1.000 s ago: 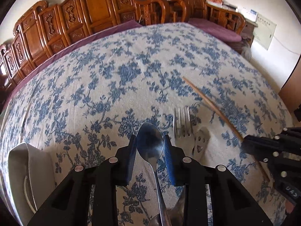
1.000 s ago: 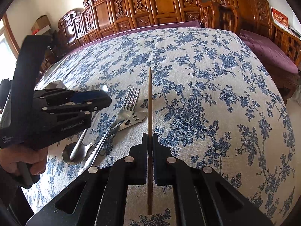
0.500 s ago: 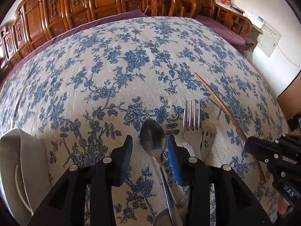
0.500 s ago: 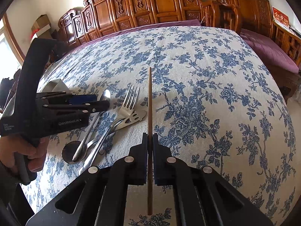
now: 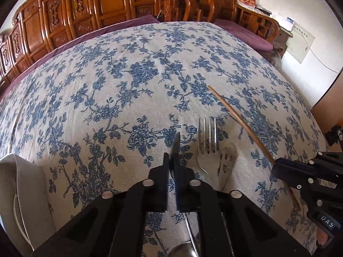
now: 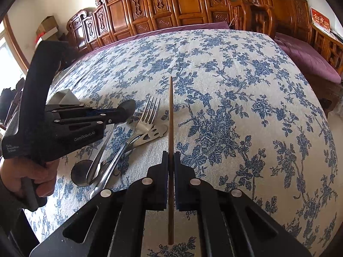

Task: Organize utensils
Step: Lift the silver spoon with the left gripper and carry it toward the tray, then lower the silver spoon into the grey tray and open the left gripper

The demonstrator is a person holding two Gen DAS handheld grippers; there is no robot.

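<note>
My left gripper (image 5: 173, 167) is shut on a steel spoon (image 5: 175, 150), which stands on edge between the pads; its bowl pokes out ahead. In the right wrist view the left gripper (image 6: 126, 111) hides the bowl and the spoon's handle (image 6: 100, 152) slopes down to the cloth. A steel fork (image 5: 207, 137) and a pierced flat utensil (image 5: 227, 160) lie just right of the spoon. My right gripper (image 6: 170, 160) is shut on a wooden chopstick (image 6: 170, 111), held level over the table, and it shows in the left wrist view (image 5: 278, 167).
The table carries a blue floral cloth (image 6: 235, 85). A grey container (image 5: 21, 192) sits at the near left edge. Another spoon bowl (image 6: 80, 175) lies under the handles. Carved wooden chairs (image 6: 182, 2) line the far side.
My left gripper has closed on the spoon, and the spoon has turned from flat to on edge. The right gripper and chopstick have held still.
</note>
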